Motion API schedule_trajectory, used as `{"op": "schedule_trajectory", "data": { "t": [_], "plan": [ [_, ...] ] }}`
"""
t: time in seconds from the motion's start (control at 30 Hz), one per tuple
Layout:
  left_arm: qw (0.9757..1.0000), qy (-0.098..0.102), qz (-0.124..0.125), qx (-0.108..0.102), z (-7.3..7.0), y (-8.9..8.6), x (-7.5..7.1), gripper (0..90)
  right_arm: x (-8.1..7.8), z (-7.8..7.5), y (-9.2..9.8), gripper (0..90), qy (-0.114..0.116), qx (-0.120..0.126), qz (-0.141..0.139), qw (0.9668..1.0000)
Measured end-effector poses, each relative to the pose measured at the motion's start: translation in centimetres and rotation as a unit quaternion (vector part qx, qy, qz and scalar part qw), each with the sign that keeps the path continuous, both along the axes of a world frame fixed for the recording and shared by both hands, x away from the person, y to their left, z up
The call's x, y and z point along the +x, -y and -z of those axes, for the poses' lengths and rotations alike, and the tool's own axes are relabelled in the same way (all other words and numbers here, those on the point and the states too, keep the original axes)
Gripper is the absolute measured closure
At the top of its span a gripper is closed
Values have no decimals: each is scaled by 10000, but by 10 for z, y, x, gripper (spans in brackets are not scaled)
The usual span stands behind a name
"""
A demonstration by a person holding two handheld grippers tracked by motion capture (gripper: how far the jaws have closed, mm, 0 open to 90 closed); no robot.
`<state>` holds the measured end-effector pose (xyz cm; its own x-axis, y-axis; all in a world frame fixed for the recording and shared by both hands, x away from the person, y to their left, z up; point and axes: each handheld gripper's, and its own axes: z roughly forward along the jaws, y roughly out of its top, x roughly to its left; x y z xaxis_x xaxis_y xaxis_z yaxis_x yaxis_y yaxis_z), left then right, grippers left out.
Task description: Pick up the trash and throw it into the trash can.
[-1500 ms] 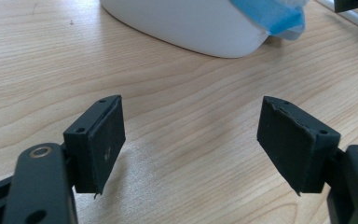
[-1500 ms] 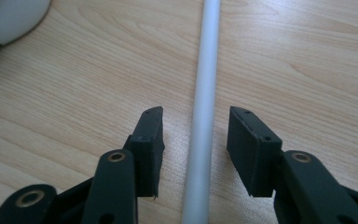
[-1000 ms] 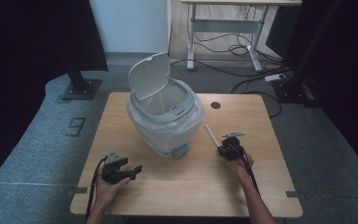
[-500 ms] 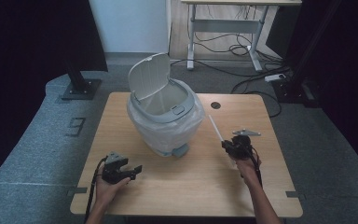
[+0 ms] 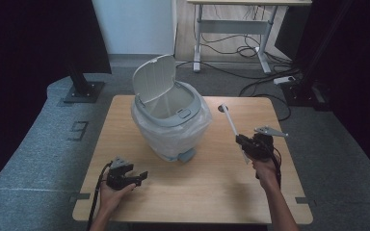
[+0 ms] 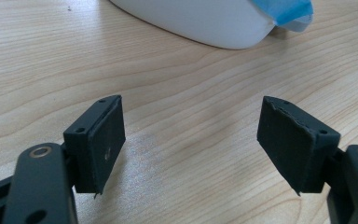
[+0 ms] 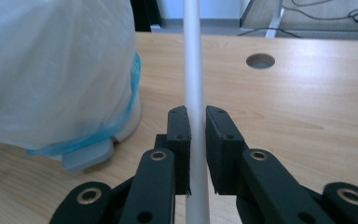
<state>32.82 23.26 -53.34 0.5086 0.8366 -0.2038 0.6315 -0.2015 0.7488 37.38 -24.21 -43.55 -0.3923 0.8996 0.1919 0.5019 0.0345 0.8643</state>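
A: Well, we start with the wooden table [image 5: 192, 192], pale and grained, with a round cable hole [image 7: 260, 60] near its far edge. What do we see on it?

B: We see a white pedal bin [image 5: 171, 120] standing left of the middle, its lid [image 5: 154, 79] tipped up and back. A clear plastic liner [image 7: 51, 70] with a blue hem is folded down over the outside, and a grey pedal [image 7: 86, 156] pokes out at the base on our side.

A: And the thin piece to the bin's right?

B: We take it for a slim white rod [image 5: 232, 126], smooth and plain, the same width all along. It is lifted off the table, slanting up and away toward the far edge, beside the bin and apart from it.

A: What has hold of it?

B: The right gripper [image 7: 196, 135] does, we'd say; its jaws are pressed against the rod from both sides.

A: And the left gripper [image 6: 191, 149]?

B: We find it low over bare wood near our edge, jaws spread wide with nothing between them.
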Motion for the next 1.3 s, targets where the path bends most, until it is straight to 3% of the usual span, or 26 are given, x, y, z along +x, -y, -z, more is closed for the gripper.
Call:
{"op": "schedule_trajectory", "data": {
  "t": [0.3,0.57,0.97,1.3],
  "plan": [
    [10000,-53,-18,-38,2,-1,0,232,-7,-21,-8,802,272,25,-127,9995],
    [9998,-140,-102,-53,5,-4,2,233,-9,-23,-19,801,306,108,-321,9990],
    [9994,-325,-62,42,10,-1,3,233,-15,-33,-25,800,474,116,-395,9980],
    [9996,-277,-36,53,11,2,3,232,-17,-34,-28,800,519,147,-417,9977]
  ]
}}
